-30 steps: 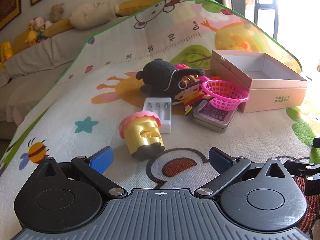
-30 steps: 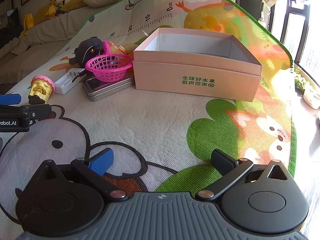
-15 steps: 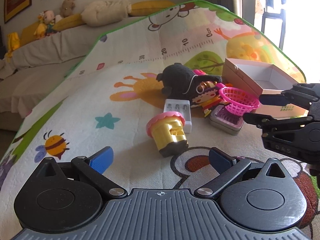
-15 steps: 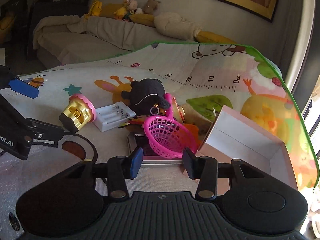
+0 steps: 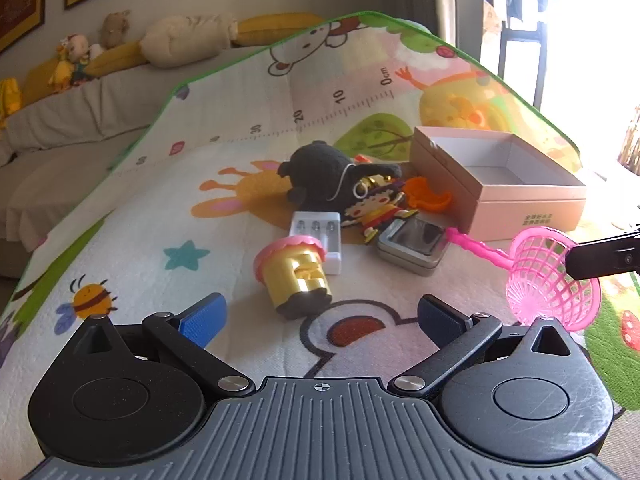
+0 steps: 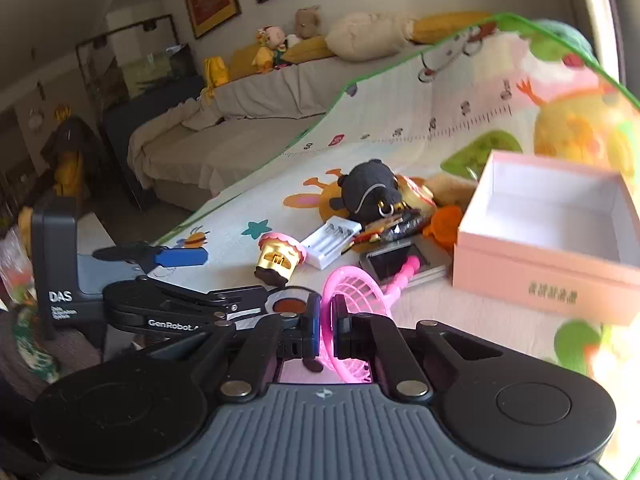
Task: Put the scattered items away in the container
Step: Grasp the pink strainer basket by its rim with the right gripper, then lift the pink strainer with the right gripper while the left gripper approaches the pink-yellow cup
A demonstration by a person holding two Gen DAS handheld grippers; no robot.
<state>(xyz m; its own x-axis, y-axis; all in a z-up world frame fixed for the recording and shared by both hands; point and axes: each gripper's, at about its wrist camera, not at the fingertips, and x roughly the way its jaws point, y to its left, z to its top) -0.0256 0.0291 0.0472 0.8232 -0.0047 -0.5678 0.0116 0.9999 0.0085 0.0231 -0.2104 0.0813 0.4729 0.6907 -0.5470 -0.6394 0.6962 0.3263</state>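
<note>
My right gripper [image 6: 329,322] is shut on the rim of a pink plastic basket [image 6: 352,292], held above the mat; the basket also shows in the left wrist view [image 5: 552,280]. The open pink box [image 5: 500,184] stands at the right, also in the right wrist view [image 6: 556,236]. My left gripper [image 5: 320,312] is open and empty just short of a gold toy with a pink top [image 5: 294,276]. Behind it lie a white battery charger [image 5: 320,236], a black plush [image 5: 328,176], a metal tin [image 5: 412,244], a flat doll figure [image 5: 380,208] and an orange piece [image 5: 428,196].
The play mat [image 5: 160,240] covers the floor and rises at the back against a grey sofa [image 5: 60,140] with plush toys. A bright window with a dark stool [image 5: 524,52] stands at the far right.
My right gripper has closed on the pink basket and lifted it off the tin, carrying it right and toward me. The left gripper stays open and has shifted slightly.
</note>
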